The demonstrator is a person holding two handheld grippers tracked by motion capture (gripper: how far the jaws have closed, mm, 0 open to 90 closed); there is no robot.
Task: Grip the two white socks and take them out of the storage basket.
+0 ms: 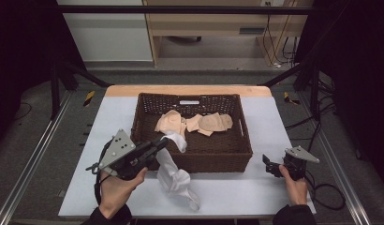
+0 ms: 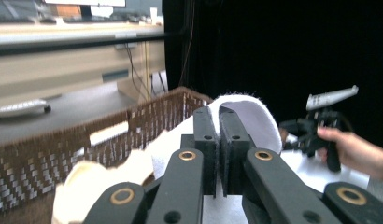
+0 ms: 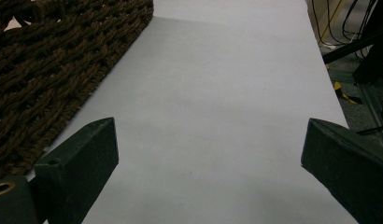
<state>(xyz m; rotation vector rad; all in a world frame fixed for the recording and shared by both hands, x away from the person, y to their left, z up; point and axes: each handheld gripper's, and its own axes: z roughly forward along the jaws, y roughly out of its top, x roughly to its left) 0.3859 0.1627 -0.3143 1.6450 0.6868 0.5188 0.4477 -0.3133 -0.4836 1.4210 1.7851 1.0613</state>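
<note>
My left gripper (image 1: 164, 140) is at the near left corner of a dark brown wicker basket (image 1: 195, 161). It is shut on a long white cloth (image 1: 173, 176). The cloth loops up over the basket's front rim, and its lower end trails down onto the white table cover (image 1: 255, 192). In the left gripper view the jaws (image 2: 217, 114) are pressed together, with the white cloth (image 2: 255, 116) curling over their tips. Two beige cloth pieces (image 1: 171, 123) (image 1: 213, 123) lie inside the basket. My right gripper (image 1: 267, 161) rests on the table to the right of the basket; its jaws (image 3: 208, 154) are open with nothing between them.
The basket's woven wall (image 3: 49, 60) stands close on the left of the right gripper view, with bare white cover (image 3: 217, 93) ahead. Metal frame rails and cables (image 1: 321, 192) run along both table sides. A wooden desk (image 1: 204, 23) stands beyond the far edge.
</note>
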